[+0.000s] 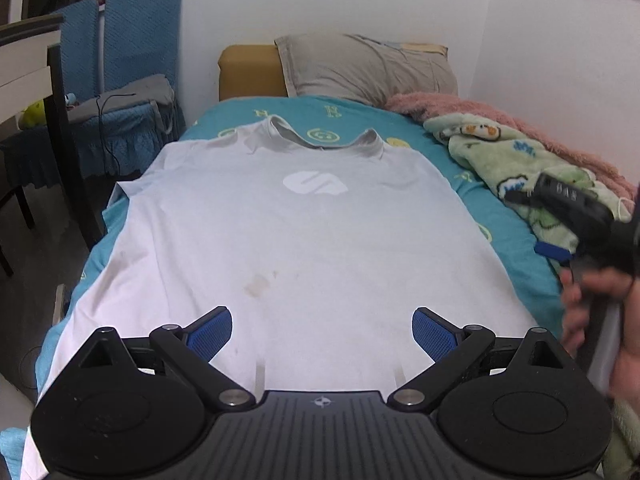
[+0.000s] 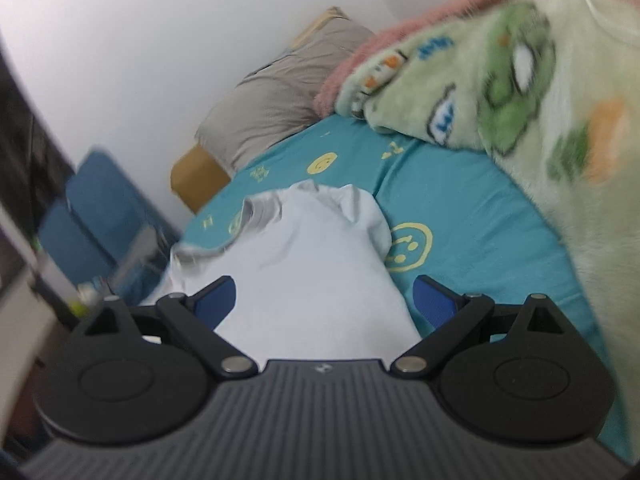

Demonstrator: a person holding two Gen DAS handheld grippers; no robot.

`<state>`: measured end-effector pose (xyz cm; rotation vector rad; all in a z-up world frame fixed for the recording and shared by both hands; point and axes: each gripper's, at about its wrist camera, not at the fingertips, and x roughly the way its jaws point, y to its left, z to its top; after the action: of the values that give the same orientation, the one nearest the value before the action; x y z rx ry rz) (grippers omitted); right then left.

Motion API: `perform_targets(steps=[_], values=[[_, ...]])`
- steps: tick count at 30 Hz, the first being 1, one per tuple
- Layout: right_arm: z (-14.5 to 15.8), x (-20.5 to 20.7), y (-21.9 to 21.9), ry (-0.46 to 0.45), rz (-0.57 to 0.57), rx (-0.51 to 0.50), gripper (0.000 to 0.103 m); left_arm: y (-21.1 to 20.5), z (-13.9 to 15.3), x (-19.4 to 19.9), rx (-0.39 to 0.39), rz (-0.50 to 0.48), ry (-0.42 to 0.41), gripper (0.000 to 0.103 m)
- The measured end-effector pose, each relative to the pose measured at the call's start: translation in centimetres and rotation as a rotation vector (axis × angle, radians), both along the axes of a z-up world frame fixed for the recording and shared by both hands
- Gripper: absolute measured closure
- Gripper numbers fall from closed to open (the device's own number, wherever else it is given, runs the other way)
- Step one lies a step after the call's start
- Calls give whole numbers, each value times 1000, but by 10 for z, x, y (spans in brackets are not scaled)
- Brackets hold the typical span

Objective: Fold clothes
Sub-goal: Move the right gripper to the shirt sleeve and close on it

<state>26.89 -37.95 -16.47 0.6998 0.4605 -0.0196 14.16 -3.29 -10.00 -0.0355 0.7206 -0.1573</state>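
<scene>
T-shirt (image 1: 280, 240) logo (image 1: 315, 183) only in left view

No readable text anywhere.

From your left hand-held gripper (image 1: 322, 334), the shirt (image 1: 296, 240) lies flat on the bed (image 1: 516, 236) toward 12 o'clock, the pillow (image 1: 368, 66) behind its collar, the blankets (image 1: 508, 156) at 2 o'clock along the wall, the chairs (image 1: 120, 36) off the bed at 10 o'clock.
</scene>
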Motion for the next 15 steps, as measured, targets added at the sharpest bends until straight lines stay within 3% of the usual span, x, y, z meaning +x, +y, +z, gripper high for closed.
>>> perform_targets(steps=[9,11,15], values=[[-43,75,-41,39,-31,174,9,2,-16,15,-59,2,83,5],[-52,93,-41,58,-8,174,24,2,-20,21,-75,5,106,5],[-70,124,-33,95,36,144,27,2,-28,34,-108,11,151,5]])
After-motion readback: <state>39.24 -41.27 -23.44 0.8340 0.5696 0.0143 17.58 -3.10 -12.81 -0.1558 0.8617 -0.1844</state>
